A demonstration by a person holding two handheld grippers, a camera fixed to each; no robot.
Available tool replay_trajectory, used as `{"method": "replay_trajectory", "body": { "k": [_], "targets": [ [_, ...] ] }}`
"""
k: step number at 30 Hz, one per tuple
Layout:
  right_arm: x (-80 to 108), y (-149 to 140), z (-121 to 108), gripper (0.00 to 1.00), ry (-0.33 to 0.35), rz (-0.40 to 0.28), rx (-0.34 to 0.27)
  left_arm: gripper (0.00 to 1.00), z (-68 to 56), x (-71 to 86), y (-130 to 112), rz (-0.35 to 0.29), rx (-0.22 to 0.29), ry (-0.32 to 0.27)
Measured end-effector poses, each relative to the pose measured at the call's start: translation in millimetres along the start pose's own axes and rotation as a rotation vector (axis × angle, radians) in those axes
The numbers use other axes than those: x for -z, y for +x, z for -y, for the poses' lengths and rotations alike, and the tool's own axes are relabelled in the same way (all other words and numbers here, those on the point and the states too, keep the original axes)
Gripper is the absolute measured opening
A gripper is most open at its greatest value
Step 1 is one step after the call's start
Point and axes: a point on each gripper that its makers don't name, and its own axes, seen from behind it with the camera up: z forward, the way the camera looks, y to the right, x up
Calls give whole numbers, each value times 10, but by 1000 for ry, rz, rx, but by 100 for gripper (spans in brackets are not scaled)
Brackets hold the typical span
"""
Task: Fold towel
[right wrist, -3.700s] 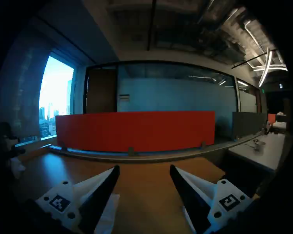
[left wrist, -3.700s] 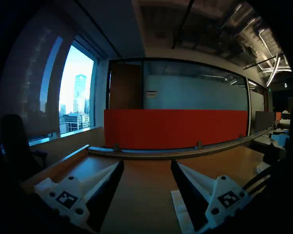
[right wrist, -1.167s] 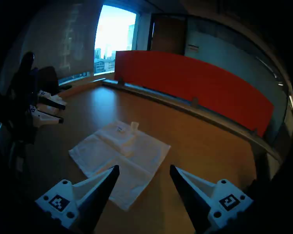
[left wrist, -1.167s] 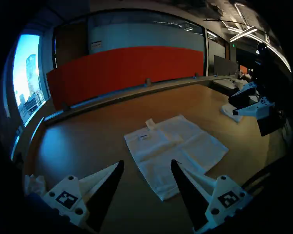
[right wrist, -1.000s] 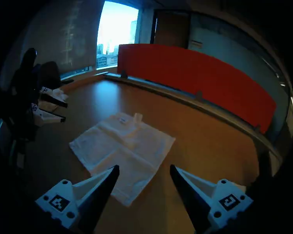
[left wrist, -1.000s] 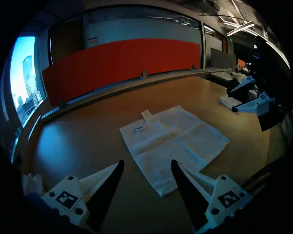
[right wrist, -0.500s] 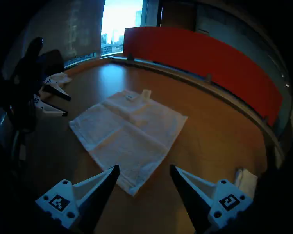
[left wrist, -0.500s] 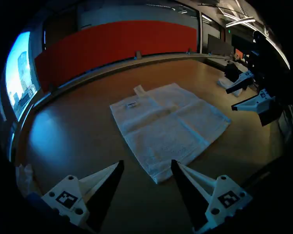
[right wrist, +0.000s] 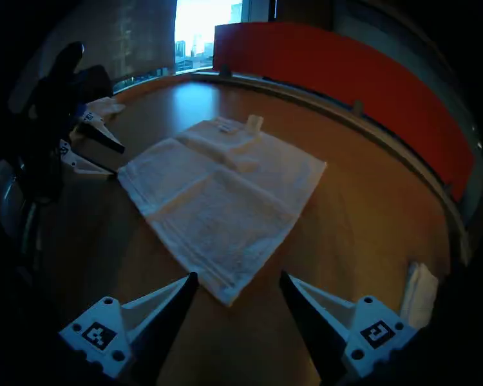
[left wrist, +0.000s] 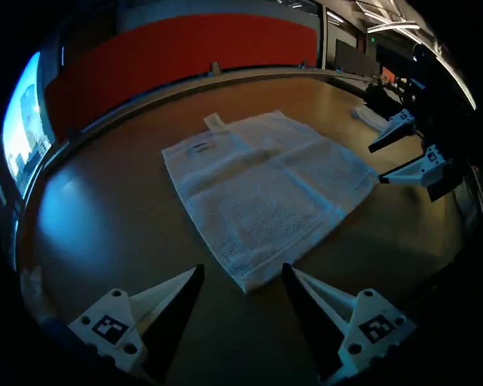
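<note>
A white towel lies flat and spread on the wooden table, with a small tag near its far edge. In the left gripper view my left gripper is open, its fingertips just short of the towel's near corner. The right gripper shows farther off at the right edge, open, beside the towel's right corner. In the right gripper view the towel spreads ahead and my right gripper is open, just before its near corner. The left gripper shows at the left, open, by the towel's left corner.
A red partition runs along the table's far edge. A window lights the far left. A folded white cloth lies at the right of the table; another lies beyond the left gripper. Dark chairs stand by the window.
Both grippers have tilted down and come closer to the towel, which now reaches nearly to their fingertips. Both stay open. The towel has not moved.
</note>
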Motion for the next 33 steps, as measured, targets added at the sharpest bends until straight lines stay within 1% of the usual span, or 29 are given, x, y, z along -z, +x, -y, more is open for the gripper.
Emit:
{"method": "replay_trajectory", "body": {
  "k": [6, 9, 12, 14, 18, 20, 24, 30, 33],
  "targets": [
    [-45, -80, 9, 94, 10, 17, 12, 89, -49, -50, -78, 25, -15, -12],
    [-57, -106, 11, 89, 17, 24, 7, 89, -66, -70, -108, 35, -17, -16],
    [-71, -127, 14, 87, 23, 31, 0, 88, -62, -79, -111, 40, -15, -13],
    [-75, -136, 24, 83, 30, 33, -2, 88, -65, -80, -106, 42, -8, -17],
    [-79, -146, 43, 83, 43, 36, 0, 88, -66, -82, -113, 46, 6, -24],
    [-79, -153, 53, 78, 47, 36, 5, 88, -69, -83, -119, 45, 6, -25],
    [-79, -160, 69, 73, 59, 36, 1, 88, -75, -86, -118, 44, 0, -29],
    [-90, -161, 57, 66, 69, 41, -13, 82, -99, -91, -118, 54, -2, -40],
    [-93, -158, 36, 59, 66, 42, -14, 80, -103, -91, -117, 58, 1, -40]
  ]
}}
